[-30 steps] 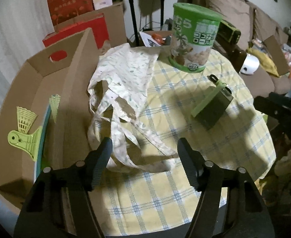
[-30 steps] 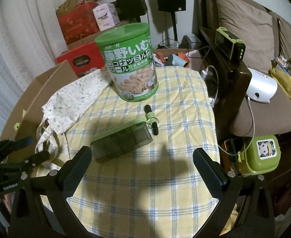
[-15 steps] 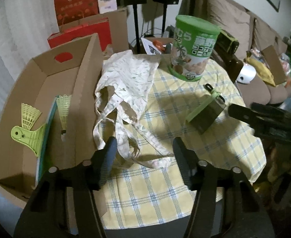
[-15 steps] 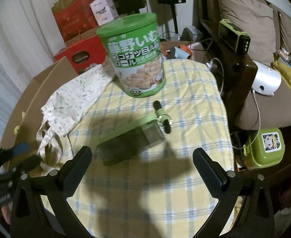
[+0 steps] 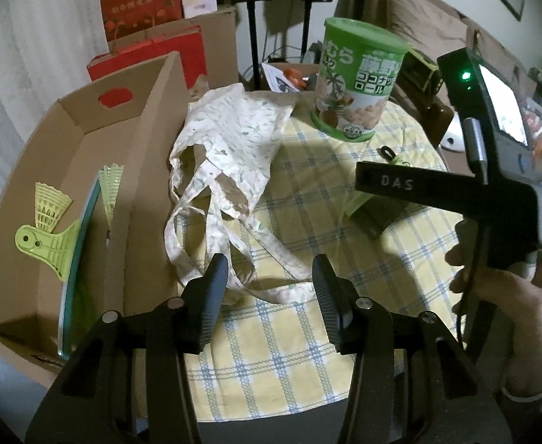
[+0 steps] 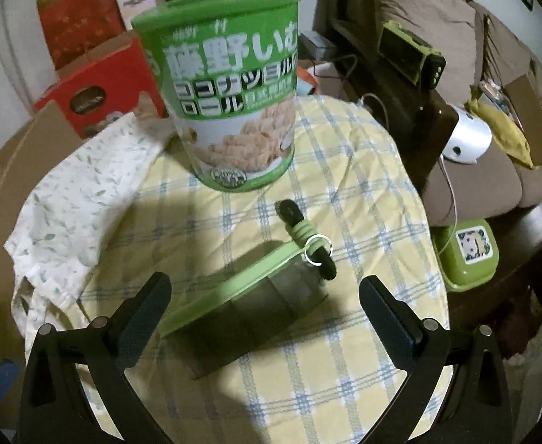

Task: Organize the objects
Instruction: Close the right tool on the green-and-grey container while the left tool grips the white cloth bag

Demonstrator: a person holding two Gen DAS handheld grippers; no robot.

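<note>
A white leaf-print cloth bag (image 5: 234, 137) lies crumpled on the checked tablecloth (image 5: 271, 347), its straps trailing toward my left gripper (image 5: 269, 270). That gripper's jaws are closing, with a strap loop on the table between the fingertips and no pad pressing it. My right gripper (image 6: 263, 296) hangs open and wide just over a dark box with a green lid (image 6: 256, 310), a finger on each side. A keyring and black strap (image 6: 308, 236) hang off the box's far end. Behind it stands a tall green snack can (image 6: 230, 103).
An open cardboard box (image 5: 149, 140) stands left of the table, holding yellow shuttlecocks (image 5: 49, 207), a green clip (image 5: 45, 248) and a teal-rimmed racket (image 5: 75, 259). A hand (image 5: 511, 303) holds the right tool. Red boxes, speakers, a sofa and a green lunch box (image 6: 467, 255) surround the table.
My right gripper has moved down and toward the dark box and now fills the right of the left wrist view. The left jaws have narrowed over the bag straps.
</note>
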